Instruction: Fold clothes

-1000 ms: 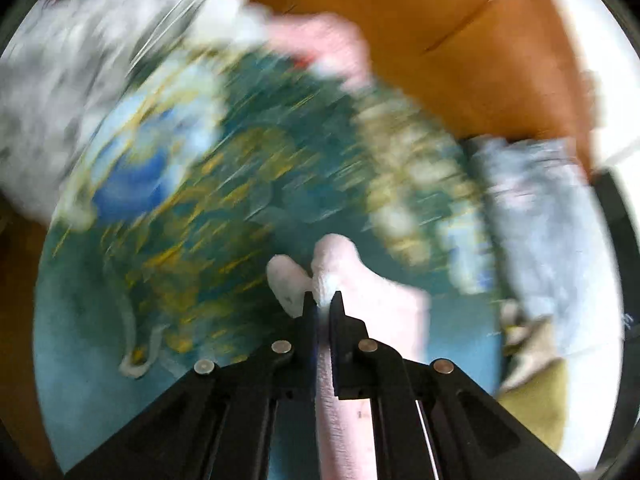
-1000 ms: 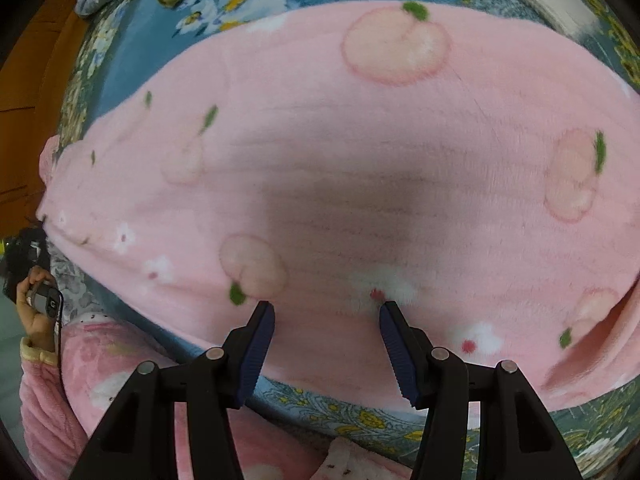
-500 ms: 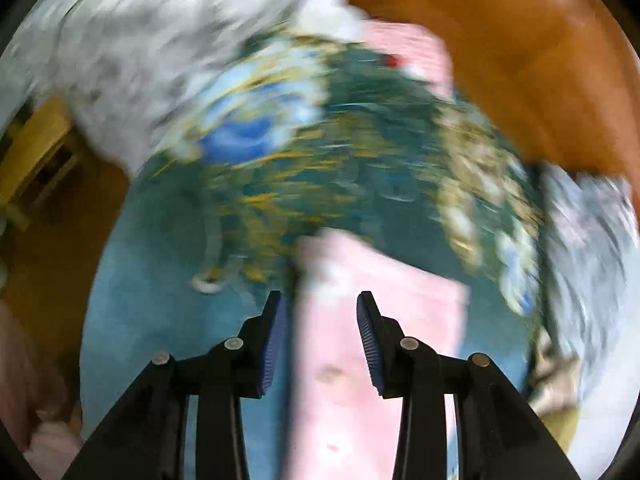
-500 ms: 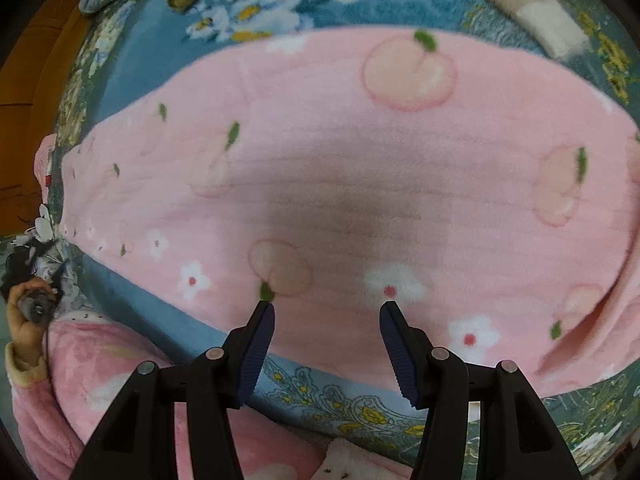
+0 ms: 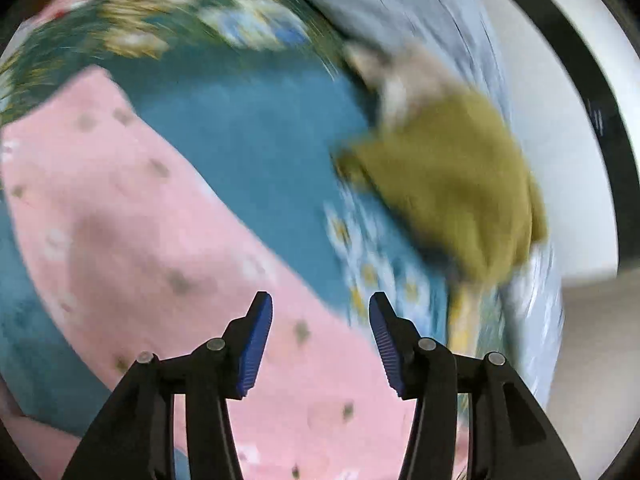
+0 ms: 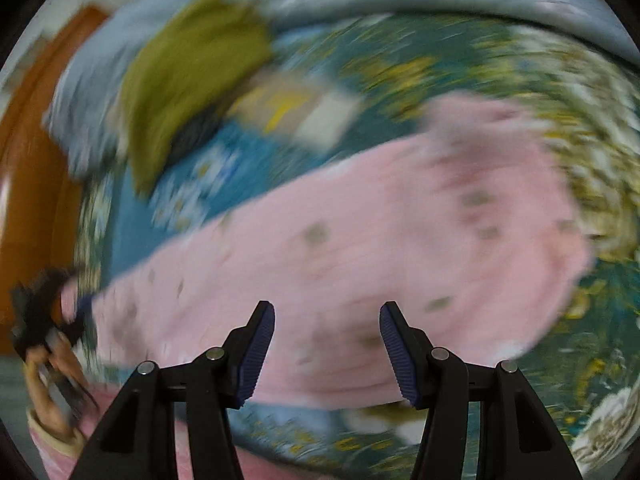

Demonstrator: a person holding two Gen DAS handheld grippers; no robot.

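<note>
A pink fleece garment (image 5: 132, 220) with small spots lies flat on a teal floral bedspread (image 5: 248, 128). My left gripper (image 5: 320, 344) hovers above its right edge with jaws opening and nothing between them. In the right wrist view the same pink garment (image 6: 360, 240) stretches across the bed as a long folded band. My right gripper (image 6: 326, 350) stands open above its near edge, holding nothing. Both views are motion-blurred.
An olive-green garment (image 5: 452, 184) lies bunched at the bed's far side, by a beige striped one (image 6: 296, 108) and a pale blue quilt (image 5: 400, 8). A hand (image 6: 48, 364) gripping the other tool shows at lower left, over a pink sleeve. A wooden headboard (image 6: 28, 184) stands left.
My left gripper let go of the pink cloth, opened, and swung right toward the olive garment. My right gripper rose and turned, staying open; the pink garment now looks smaller.
</note>
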